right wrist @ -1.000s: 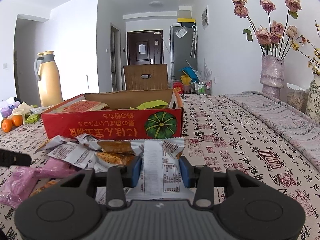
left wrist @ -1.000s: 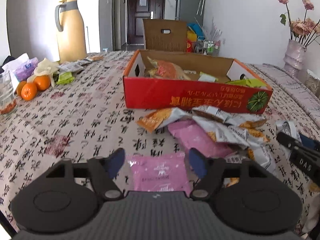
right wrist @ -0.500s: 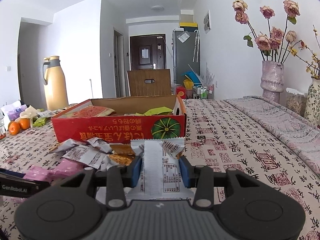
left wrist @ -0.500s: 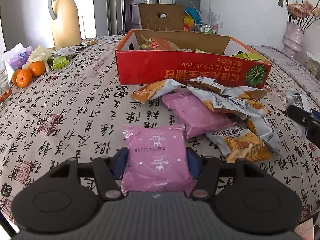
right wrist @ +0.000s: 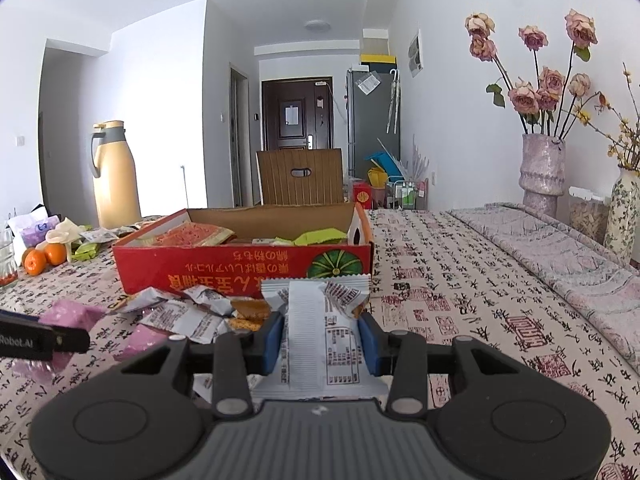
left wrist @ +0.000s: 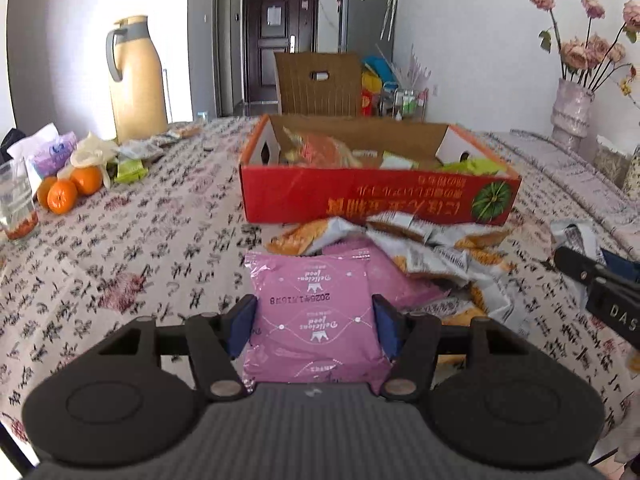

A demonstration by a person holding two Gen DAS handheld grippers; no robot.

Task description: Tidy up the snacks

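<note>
My left gripper is shut on a pink snack packet and holds it just above the tablecloth. Between the blue pads of my right gripper sits a white and grey snack packet, gripped and lifted clear of the pile. A red cardboard box stands open beyond both grippers and holds several packets. Loose snack packets, silver, orange and pink, lie heaped in front of the box. The right gripper's tip shows at the right edge of the left wrist view.
A yellow thermos jug stands at the far left with oranges, a glass and wrappers beside it. Vases of dried roses stand at the right. The table wears a patterned cloth, with a chair back behind the box.
The left gripper's jaws closed from wide apart onto the pink packet and lifted it off the cloth. The right gripper rose slightly with its packet still held.
</note>
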